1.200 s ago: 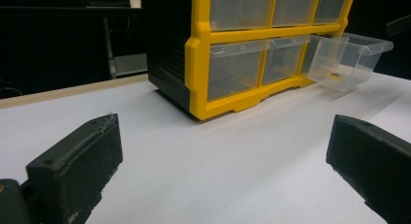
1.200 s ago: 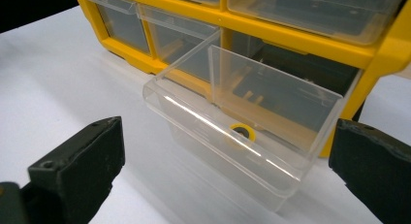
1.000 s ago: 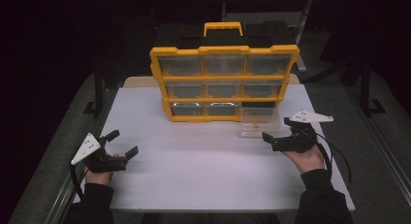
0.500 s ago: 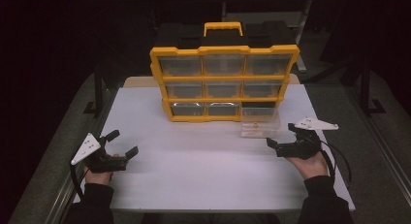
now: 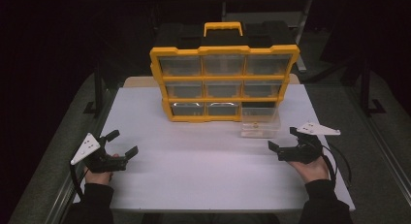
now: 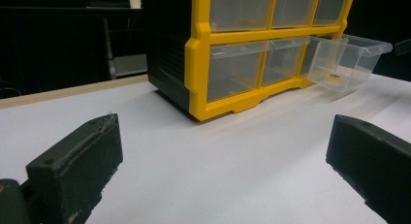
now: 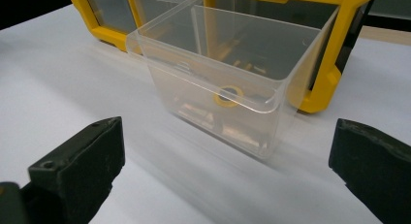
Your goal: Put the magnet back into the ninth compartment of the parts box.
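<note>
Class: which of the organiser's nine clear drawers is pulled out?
The bottom-right drawer of the yellow organiser: it juts out onto the table, a small yellow ring inside; the other eight sit flush.

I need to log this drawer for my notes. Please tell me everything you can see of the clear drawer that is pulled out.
The clear drawer is a transparent plastic box with an open top and a rim. It sticks out of the bottom right slot of the yellow cabinet, level above the white table. A small yellow ring lies inside. Neither gripper touches it.

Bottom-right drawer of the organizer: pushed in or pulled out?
Pulled out. The clear drawer juts forward from the organizer over the table; a small yellow ring lies inside.
</note>
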